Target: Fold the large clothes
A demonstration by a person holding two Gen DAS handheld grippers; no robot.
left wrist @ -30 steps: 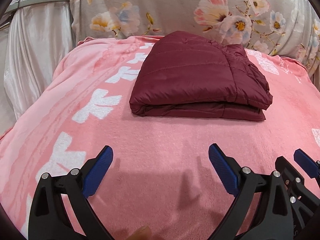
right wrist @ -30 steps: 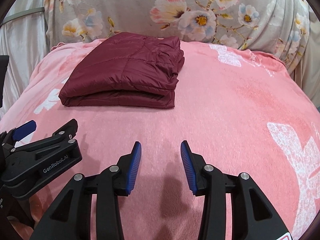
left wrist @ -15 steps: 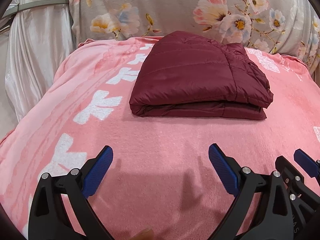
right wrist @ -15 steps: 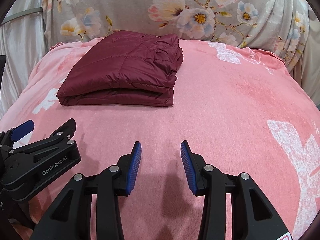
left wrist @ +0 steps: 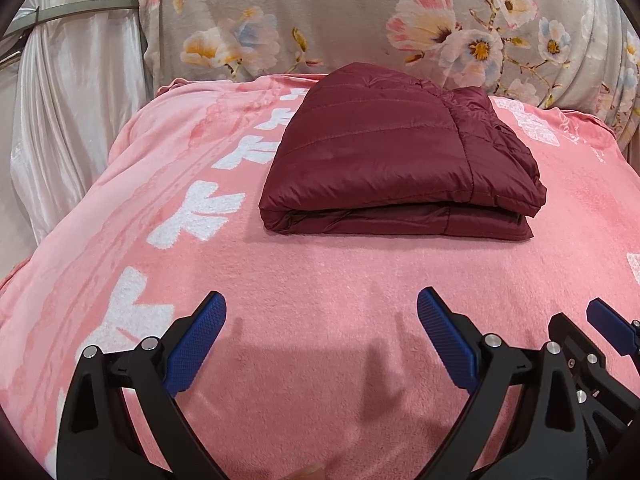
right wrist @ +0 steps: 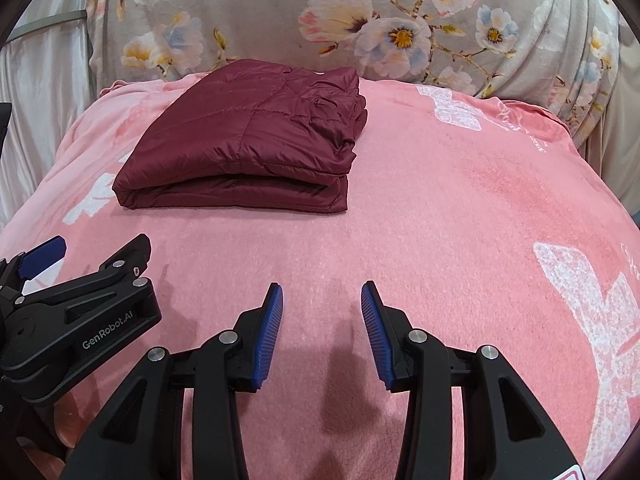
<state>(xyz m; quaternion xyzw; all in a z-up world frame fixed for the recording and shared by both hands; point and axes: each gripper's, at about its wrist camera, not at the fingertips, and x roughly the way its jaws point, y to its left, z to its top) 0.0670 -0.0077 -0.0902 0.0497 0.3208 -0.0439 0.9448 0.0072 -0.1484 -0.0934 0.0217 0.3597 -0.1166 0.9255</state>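
Jaws first: both pairs are spread apart with nothing between them, just hanging over the pink blanket (left wrist: 320, 280). My left gripper (left wrist: 322, 338) is spread really wide, my right gripper (right wrist: 322, 320) only about halfway. Neither one is touching the jacket (left wrist: 400, 160).

That dark red puffy jacket is folded into a neat stack, sitting on the blanket well ahead of the jaws, toward the far edge, close to the floral cover (left wrist: 360, 20) behind it. From the right wrist view it sits off to the left.

Stuff I can't really make out: how many layers the fold has, since only the front edge and top show. The jacket's far side is hidden. White prints on the blanket are partly cut off at the edges, and one runs under the jacket. A shiny white curtain (left wrist: 72, 120) on the left is cropped by the lens. My own arms are out of frame.
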